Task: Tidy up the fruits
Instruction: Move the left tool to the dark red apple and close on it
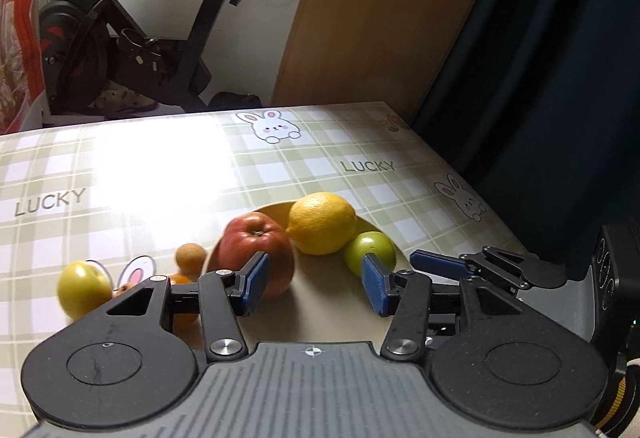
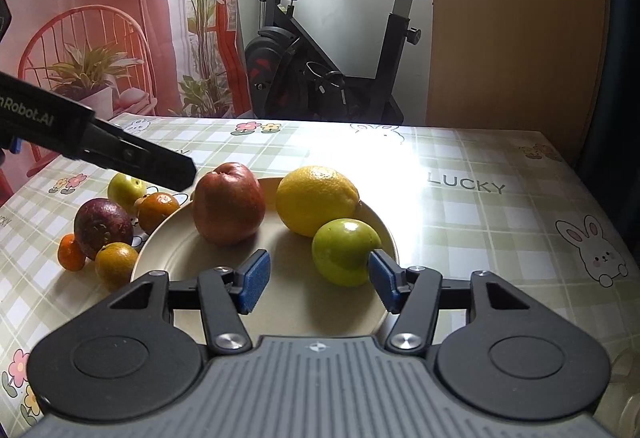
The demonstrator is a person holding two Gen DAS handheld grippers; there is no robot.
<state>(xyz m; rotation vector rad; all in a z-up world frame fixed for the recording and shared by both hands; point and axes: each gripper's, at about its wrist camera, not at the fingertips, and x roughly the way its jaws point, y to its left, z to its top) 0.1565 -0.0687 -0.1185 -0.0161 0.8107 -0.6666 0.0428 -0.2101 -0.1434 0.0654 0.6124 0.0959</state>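
A beige plate (image 2: 180, 250) holds a red apple (image 2: 228, 208), a lemon (image 2: 316, 200) and a green fruit (image 2: 344, 252). My right gripper (image 2: 319, 282) is open low over the plate's near side, its right pad close against the green fruit. In the left wrist view my left gripper (image 1: 316, 284) is open over the plate (image 1: 280, 208). The red apple (image 1: 256, 254) stands just beyond its left pad, with the lemon (image 1: 322, 224) and green fruit (image 1: 370, 252) behind. Neither gripper holds anything.
Loose fruit lies left of the plate: a purple passion fruit (image 2: 102, 228), three small oranges (image 2: 116, 264), a yellow-green apple (image 2: 126, 188) and a brown kiwi-like fruit (image 1: 191, 258). The checked tablecloth (image 2: 480, 222) runs right to the table edge. An exercise bike (image 2: 320, 70) stands behind.
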